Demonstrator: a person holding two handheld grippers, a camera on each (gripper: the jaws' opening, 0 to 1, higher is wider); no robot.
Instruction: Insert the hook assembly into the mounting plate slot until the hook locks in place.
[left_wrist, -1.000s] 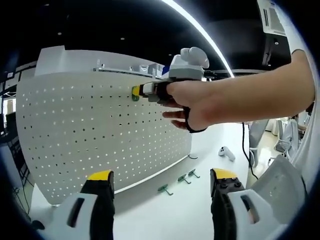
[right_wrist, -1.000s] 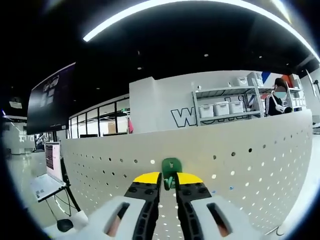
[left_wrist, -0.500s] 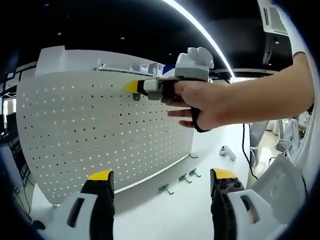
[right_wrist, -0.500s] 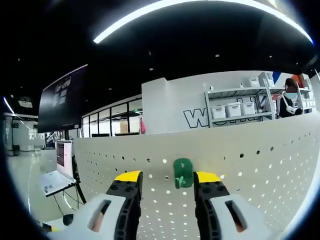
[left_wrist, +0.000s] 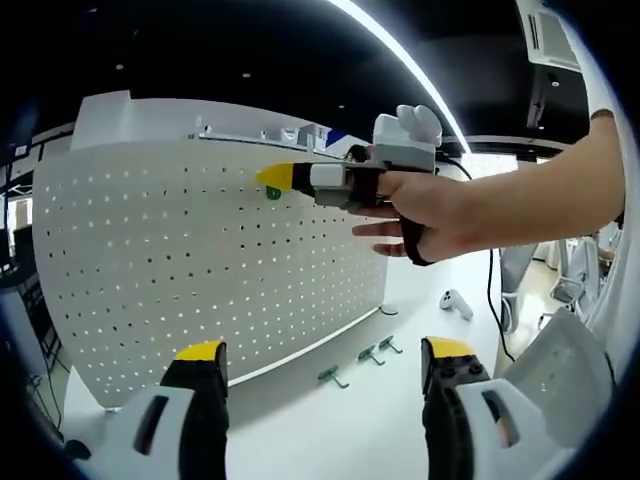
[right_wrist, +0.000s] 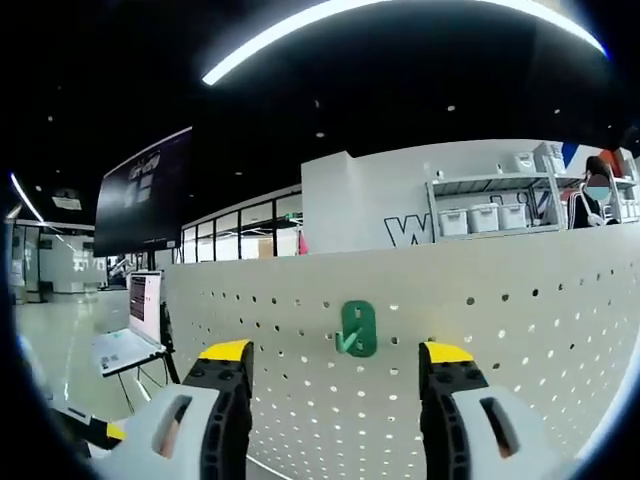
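The right gripper has let go of the green hook and drawn back with its jaws spread wide, leaving the hook seated near the top edge of the white pegboard, so the insertion looks done. The left gripper hangs open and empty, spare hooks lying on the table near the board's foot. On the far wall only a large "W" reads.

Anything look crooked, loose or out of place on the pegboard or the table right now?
Nothing stands out. The green hook sits upright and flat on the pegboard, between the open jaws of the right gripper. Three spare green hooks lie on the white table at the board's foot, apart from one another. The left gripper hangs open, empty.
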